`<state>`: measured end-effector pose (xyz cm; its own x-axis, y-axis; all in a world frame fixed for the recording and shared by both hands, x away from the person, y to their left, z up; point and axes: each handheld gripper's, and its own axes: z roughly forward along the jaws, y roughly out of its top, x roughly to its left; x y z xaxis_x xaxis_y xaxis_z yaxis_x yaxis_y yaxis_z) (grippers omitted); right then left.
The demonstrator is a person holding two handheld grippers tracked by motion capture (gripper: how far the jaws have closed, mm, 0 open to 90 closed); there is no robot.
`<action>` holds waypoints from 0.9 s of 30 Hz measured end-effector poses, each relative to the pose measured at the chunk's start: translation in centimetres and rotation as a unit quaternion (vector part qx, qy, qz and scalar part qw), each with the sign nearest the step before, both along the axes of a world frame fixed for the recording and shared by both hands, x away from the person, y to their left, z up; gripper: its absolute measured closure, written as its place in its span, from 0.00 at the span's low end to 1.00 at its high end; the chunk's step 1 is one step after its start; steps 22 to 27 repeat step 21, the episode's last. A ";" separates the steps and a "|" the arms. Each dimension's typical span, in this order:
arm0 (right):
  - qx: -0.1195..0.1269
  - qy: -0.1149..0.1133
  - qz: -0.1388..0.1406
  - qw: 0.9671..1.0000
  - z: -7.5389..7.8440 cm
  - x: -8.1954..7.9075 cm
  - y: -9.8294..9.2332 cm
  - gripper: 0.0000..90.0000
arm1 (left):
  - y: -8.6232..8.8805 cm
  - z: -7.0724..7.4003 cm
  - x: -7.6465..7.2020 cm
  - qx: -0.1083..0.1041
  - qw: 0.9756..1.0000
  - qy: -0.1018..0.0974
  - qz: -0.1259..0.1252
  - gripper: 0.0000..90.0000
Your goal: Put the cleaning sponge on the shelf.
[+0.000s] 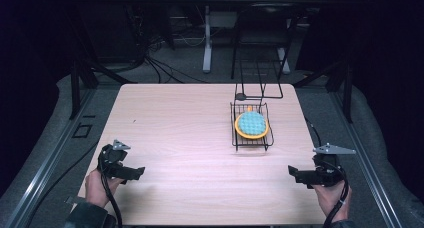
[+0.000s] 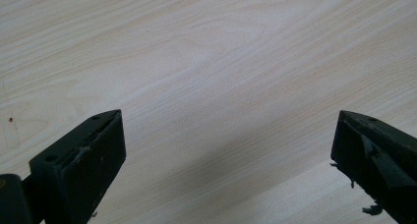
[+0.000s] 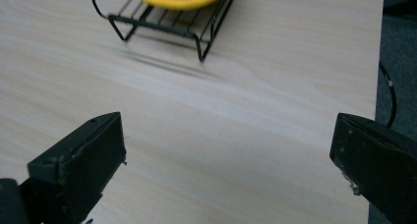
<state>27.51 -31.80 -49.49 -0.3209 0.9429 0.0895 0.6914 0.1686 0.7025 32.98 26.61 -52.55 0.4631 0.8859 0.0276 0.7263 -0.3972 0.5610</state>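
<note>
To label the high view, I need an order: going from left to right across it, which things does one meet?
Left gripper → wire rack holding the yellow-rimmed blue scrubber → right gripper.

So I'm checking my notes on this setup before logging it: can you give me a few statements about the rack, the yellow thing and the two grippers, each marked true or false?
1. The yellow dish with the blue textured piece on it sits on the black wire rack. True.
2. The left gripper is shut on the rack. False: it is open above bare table, holding nothing.
3. The right gripper is open, with the rack ahead of it. True.
4. The rack stands at the table's near left corner. False: it stands right of centre, toward the far side.
5. Both grippers are near the table's front edge. True.
</note>
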 end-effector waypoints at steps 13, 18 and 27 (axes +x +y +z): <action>-0.032 0.040 0.000 0.999 -2.5 -0.3 -0.2 0.00 | -0.1 0.0 0.2 -0.002 1.000 0.001 -0.001 0.00; -0.036 0.049 0.008 0.998 -2.8 -0.2 -0.1 0.02 | -0.1 0.0 0.3 -0.004 1.000 0.002 -0.001 0.00; -0.037 0.052 0.013 0.998 -2.8 -0.2 0.0 0.02 | -0.1 0.0 0.3 -0.003 1.000 0.003 -0.002 0.00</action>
